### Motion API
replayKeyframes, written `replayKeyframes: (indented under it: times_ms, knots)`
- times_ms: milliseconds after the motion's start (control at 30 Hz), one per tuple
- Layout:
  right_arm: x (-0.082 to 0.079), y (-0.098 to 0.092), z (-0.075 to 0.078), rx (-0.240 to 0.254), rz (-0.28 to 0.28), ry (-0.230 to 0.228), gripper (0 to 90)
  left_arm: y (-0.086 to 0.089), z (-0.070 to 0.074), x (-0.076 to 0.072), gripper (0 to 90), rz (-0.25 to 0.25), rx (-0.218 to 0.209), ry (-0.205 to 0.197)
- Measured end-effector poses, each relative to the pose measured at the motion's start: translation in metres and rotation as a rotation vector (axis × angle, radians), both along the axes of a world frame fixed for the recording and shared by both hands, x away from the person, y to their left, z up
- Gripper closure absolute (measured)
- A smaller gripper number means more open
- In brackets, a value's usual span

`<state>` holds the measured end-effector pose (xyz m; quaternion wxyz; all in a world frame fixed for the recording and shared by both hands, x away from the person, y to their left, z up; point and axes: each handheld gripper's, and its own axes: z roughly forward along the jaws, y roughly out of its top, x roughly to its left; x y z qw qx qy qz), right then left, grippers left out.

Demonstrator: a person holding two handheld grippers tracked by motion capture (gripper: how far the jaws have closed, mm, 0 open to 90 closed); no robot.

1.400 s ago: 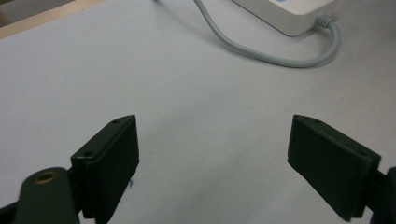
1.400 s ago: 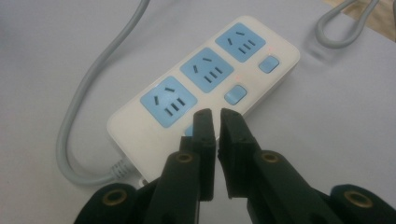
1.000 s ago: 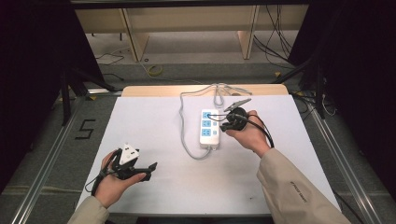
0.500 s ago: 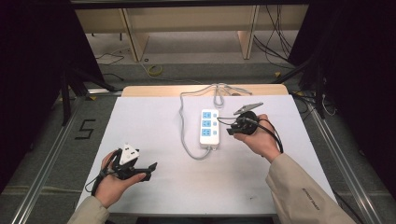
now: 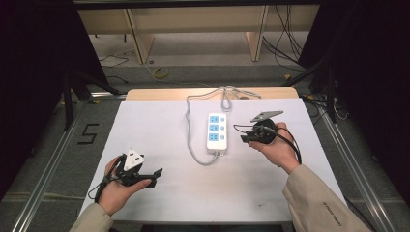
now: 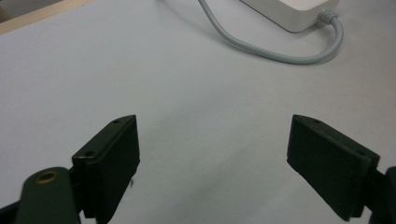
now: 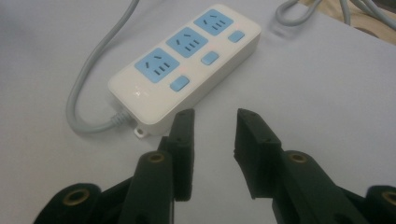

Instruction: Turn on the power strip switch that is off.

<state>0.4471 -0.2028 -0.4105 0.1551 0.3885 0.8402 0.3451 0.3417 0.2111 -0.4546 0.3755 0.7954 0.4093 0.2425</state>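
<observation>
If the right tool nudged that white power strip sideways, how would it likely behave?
The power strip lies flat and boxy, so it would probably slide rather than tip or roll. Its smooth plastic on the white table sheet likely offers little grip. The grey cord curves loosely from one end, so it may drag and swing the strip round.

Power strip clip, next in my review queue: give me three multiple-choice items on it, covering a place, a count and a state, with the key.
1. Where does the white plastic power strip with blue sockets lie on the white table?
A. near the middle
B. at the left edge
C. under the left gripper

2. How many blue sockets does it have?
A. two
B. three
C. five

3. How do the right gripper's jaws stand?
A. clamped on the strip
C. shut on the grey cable
B. apart, nothing between them

Key: 1 A, high view shows it central; 2 B, three sockets counted in the right gripper view; 3 B, bare table shows between the jaws.
</observation>
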Motion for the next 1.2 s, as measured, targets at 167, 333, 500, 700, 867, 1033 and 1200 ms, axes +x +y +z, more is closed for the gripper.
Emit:
replayKeyframes:
  times_ms: [167,333,500,700,867,1033,1200]
  knots:
    - [-0.006,-0.005,0.001,0.016,-0.008,-0.01,66.8,0.0,0.0,0.0,16.6,0.0,-0.001,-0.001]
    - [-0.011,-0.01,0.001,0.029,-0.016,-0.021,66.3,0.0,0.0,0.0,16.6,0.0,0.0,0.0]
    - [-0.014,-0.013,0.002,0.038,-0.022,-0.025,65.3,0.0,0.0,0.0,16.6,0.003,-0.003,-0.001]
    - [-0.019,-0.017,0.004,0.047,-0.027,-0.04,62.7,0.0,0.0,0.0,16.6,0.002,-0.001,0.002]
    - [-0.024,-0.022,0.007,0.056,-0.033,-0.052,60.3,0.0,0.0,0.0,16.6,0.001,-0.004,0.003]
    - [-0.029,-0.028,0.006,0.069,-0.036,-0.059,58.2,0.0,0.0,0.0,16.6,0.001,-0.006,0.004]
    - [-0.036,-0.036,0.003,0.08,-0.048,-0.067,55.8,0.0,-0.001,0.0,16.6,-0.001,-0.007,0.006]
